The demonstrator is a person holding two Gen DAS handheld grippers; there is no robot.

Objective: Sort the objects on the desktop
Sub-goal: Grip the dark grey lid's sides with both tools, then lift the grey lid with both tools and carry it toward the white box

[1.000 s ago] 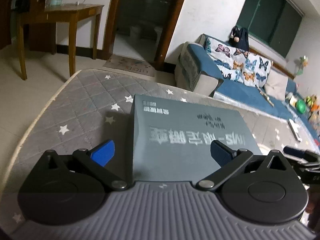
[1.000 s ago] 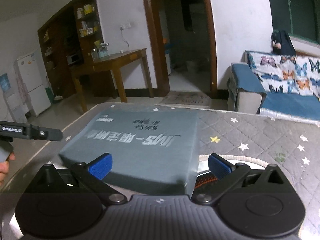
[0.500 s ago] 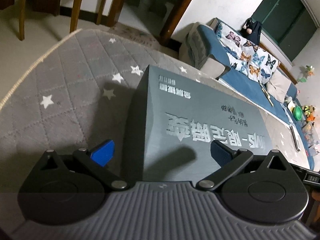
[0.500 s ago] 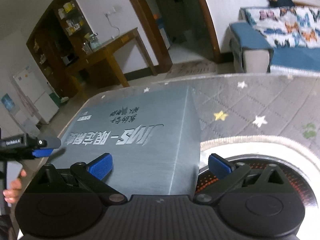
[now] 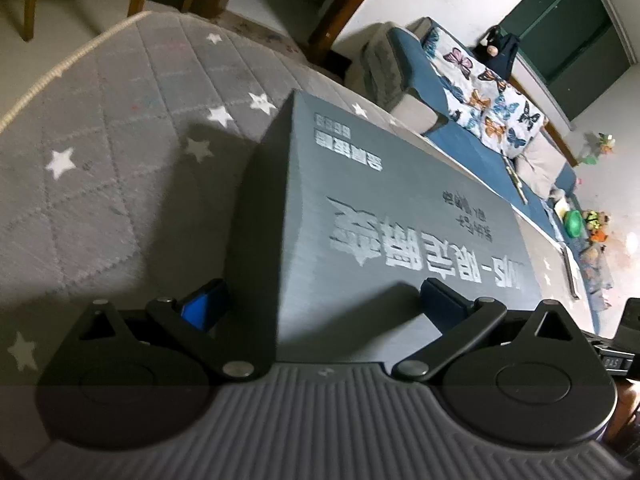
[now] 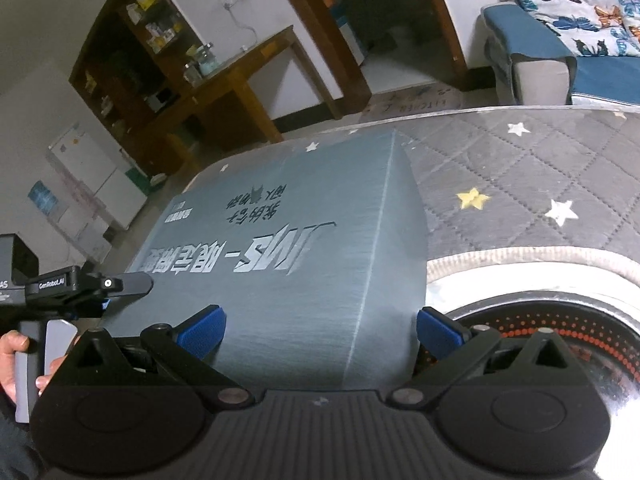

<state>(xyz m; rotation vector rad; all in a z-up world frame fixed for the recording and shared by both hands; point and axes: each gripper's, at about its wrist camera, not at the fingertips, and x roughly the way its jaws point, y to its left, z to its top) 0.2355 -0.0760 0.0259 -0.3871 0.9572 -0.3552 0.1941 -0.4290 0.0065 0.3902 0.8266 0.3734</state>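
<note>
A big grey box (image 5: 384,216) with pale print on top is seen lying flat on a grey quilted mat (image 5: 100,128) w/ stars, on the table. In the left wrist view, the box's left top edge and dark side wall are straddled by the left gripper (image 5: 320,300): one blue finger is down beside the wall over the mat, the other above the box top, jaws spread wide, nothing clamped; whether the pads touch the box cannot be told. Open mat is left to that side, out to the corded rim, then floor. In the right wrist view, the box's right end is straddled by the right gripper (image 6: 320,328), also held wide, w/ one finger over the top face and the other just beside the right wall; contact not clear. To the right of the box a round dark disc (image 6: 560,332) w/ orange dots and a shiny rim is seen close by, partly cut off by the gripper body. Free mat is seen beyond it toward the far edge. The left gripper is seen again at that view's left edge, gripped by a hand (image 6: 16,352), mostly cut off at the frame. Print on the box is blurred and upside down, only "JWS" is made out. A sofa (image 5: 460,120) and a wooden table (image 6: 240,76) are seen well apart, behind.
</note>
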